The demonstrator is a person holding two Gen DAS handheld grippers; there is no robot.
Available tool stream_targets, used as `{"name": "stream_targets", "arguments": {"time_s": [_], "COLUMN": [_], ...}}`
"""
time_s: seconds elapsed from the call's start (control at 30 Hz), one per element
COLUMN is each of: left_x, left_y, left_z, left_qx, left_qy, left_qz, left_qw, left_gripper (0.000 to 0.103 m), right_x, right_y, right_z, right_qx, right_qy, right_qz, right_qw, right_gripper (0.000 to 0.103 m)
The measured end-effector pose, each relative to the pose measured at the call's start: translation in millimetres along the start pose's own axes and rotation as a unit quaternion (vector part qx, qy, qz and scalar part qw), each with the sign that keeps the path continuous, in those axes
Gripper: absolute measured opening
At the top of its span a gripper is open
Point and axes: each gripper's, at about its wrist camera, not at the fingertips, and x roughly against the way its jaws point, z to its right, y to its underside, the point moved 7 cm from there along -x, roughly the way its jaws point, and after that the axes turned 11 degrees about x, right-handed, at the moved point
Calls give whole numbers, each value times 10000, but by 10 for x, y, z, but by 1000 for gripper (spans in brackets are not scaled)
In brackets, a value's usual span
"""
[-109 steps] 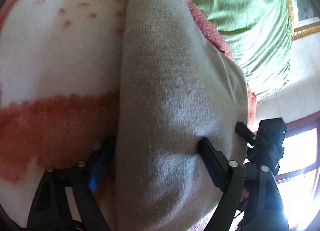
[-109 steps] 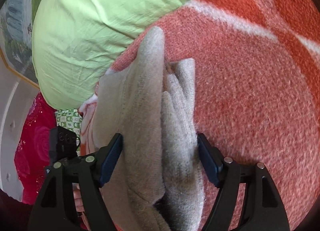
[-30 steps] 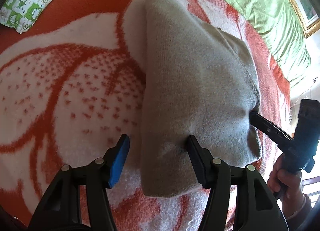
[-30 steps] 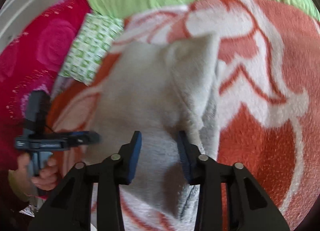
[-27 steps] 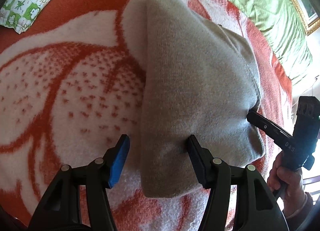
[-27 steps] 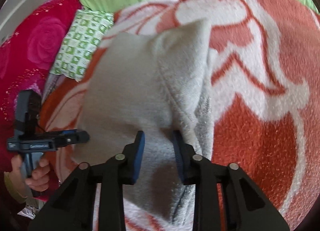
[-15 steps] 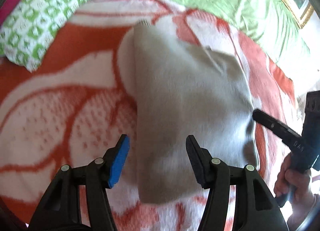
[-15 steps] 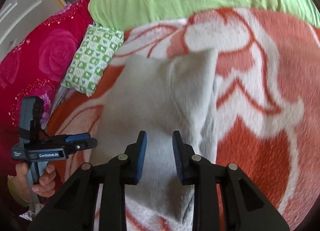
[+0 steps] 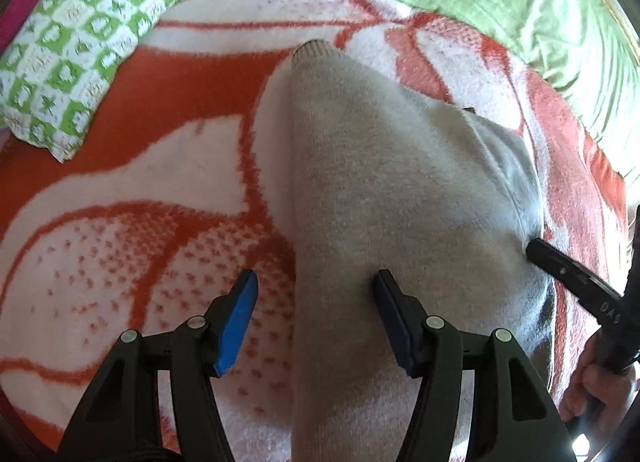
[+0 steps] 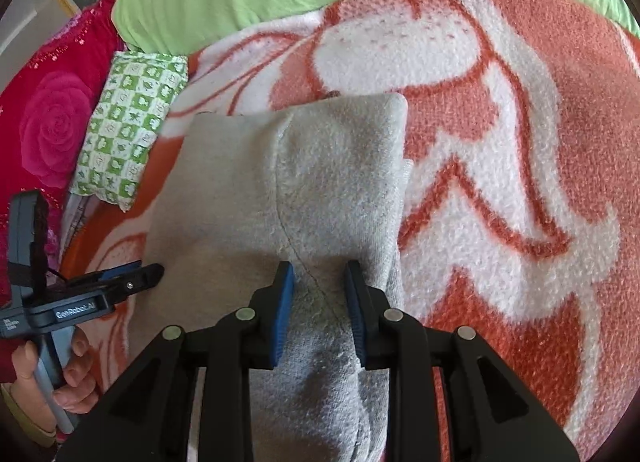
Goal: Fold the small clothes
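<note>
Now | folded grey knitted garment (image 9: 400,197) lies on the orange-and-white fleece blanket (image 9: 120,189), long axis running straight ahead of both tools | left gripper (image 9: 314,316) fingers apart, straddling its near left edge | right gripper (image 10: 318,302) partly closed over the near end, clamping unclear.

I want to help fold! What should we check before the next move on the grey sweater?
1. Sweater lies on the blanket: ok.
2. Left gripper open, one finger over the sweater, one over the blanket: ok.
3. Right gripper holding cloth: cannot tell; its jaws stand narrow over the sweater, not clearly pinching.
4. Fold neat: not ok; the layers on the right side do not line up.
5. Green patterned pillow apart from the sweater: ok.
</note>
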Motion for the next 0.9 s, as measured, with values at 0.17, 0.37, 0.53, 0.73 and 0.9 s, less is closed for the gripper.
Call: {"name": "stream_targets", "arguments": {"time_s": [0.17,0.37,0.53,0.73,0.9], "left_x": [226,243,289,521,651], "left_y": [226,703,910,1046,1233], "left_z": [-2,-116,-204,-264,-335], "left_qx": [-168,-540,-539,-607,-574], "left_qy": [143,-45,-28,-146,-287], "left_qz": [125,35,106,425,552], "left_qw": [9997,9985,9985,9971,9964], "left_gripper": [61,63,64,73,79], "right_x": [283,363,347,837,1078], "right_y": [112,648,970,945,1029], "right_z": [-150,-235,14,-151,-360], "right_qx": [86,324,-23,-91,-12], "right_qy": [-41,81,543,450,510], "right_qz": [226,-168,-403,327,587], "right_qw": [9997,9993,9977,9984,9970], "right_gripper": [29,36,36,40,70]}}
